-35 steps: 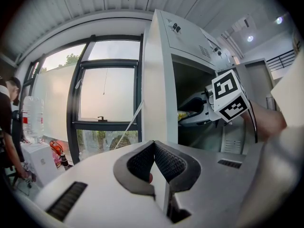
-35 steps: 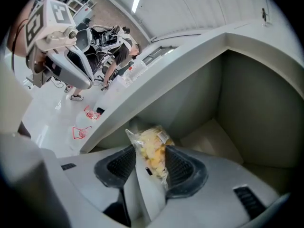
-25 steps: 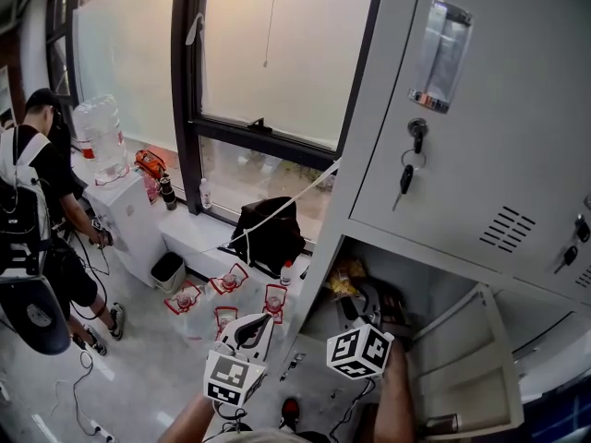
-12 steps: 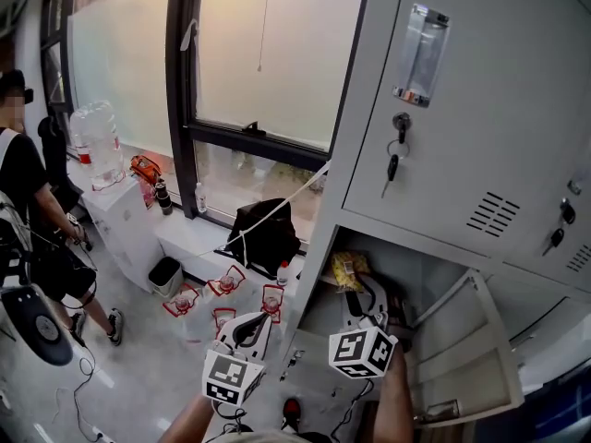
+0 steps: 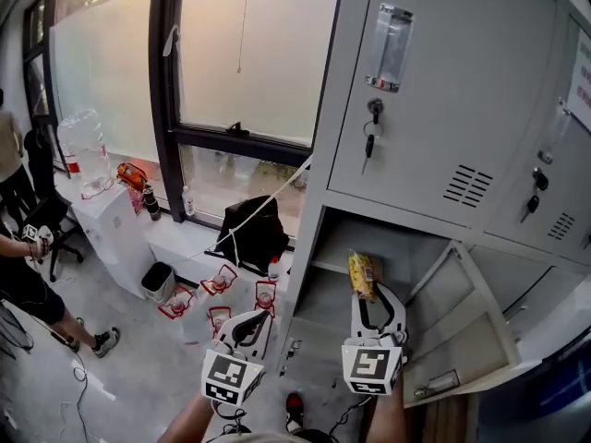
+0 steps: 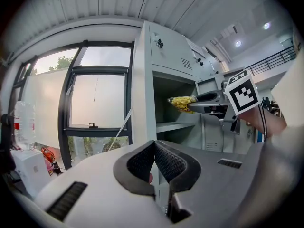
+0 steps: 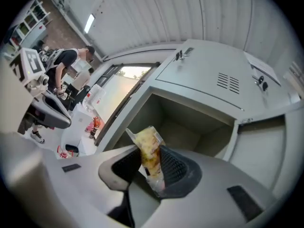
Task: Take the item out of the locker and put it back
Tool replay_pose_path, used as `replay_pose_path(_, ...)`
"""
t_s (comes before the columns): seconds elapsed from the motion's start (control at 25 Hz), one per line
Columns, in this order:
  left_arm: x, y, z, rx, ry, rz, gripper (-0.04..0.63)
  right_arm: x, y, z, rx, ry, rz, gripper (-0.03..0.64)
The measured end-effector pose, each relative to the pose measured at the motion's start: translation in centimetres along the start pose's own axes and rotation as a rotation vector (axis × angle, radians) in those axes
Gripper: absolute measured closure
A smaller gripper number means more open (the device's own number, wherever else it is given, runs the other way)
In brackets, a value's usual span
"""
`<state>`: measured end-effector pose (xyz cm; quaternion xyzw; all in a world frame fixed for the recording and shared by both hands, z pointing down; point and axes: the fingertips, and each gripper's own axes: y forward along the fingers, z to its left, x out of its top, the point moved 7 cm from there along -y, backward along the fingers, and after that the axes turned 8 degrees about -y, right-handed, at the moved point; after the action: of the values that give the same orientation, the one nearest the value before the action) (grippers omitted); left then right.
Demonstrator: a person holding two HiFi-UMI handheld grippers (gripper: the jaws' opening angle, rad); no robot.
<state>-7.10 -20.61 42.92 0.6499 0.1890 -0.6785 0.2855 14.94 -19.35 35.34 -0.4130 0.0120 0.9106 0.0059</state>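
A yellow snack bag stands upright between the pads of my right gripper, just in front of the open lower locker compartment. In the right gripper view the snack bag is pinched between the dark pads of the right gripper, with the compartment behind it. My left gripper hangs lower left, clear of the locker. In its own view the left gripper is shut with nothing in it, and the snack bag shows off to the right.
The compartment's door swings open to the right. Above it is a closed locker door with keys in the lock. A black bag lies on the window sill, a bin and a water dispenser stand left, a person farther left.
My right gripper has drawn back out of the compartment with the snack bag and raised it. The left gripper has stayed put. The person at the left has moved further off.
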Motion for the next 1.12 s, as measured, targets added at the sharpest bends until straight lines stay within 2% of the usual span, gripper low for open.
replay_pose_path(0.12, 0.0, -0.7, -0.6, -0.028, 0.008, 0.002, 0.574, -0.6, -2.4, 0.2, -0.017, 0.138, -0.02, 0.489)
replay_pose_path(0.28, -0.1, -1.5, -1.6, -0.064, 0.011, 0.006, 0.574, -1.4, -5.8, 1.0, -0.046, 0.236, -0.007, 0.489)
replay_pose_path(0.6, -0.7, -2.7, -3.5, -0.127, 0.018, 0.021, 0.574, -3.4, -11.7, 3.3, -0.073, 0.355, -0.001, 0.489)
replay_pose_path(0.72, -1.2, -3.1, -4.2, -0.143, 0.021, 0.032, 0.574, -4.4, -13.7, 4.3, -0.091, 0.405, 0.026, 0.489)
replay_pose_path(1.12, -3.1, -4.6, -5.7, -0.171, 0.016, 0.076, 0.574, -7.3, -17.7, 8.1, -0.069, 0.521, 0.114, 0.489)
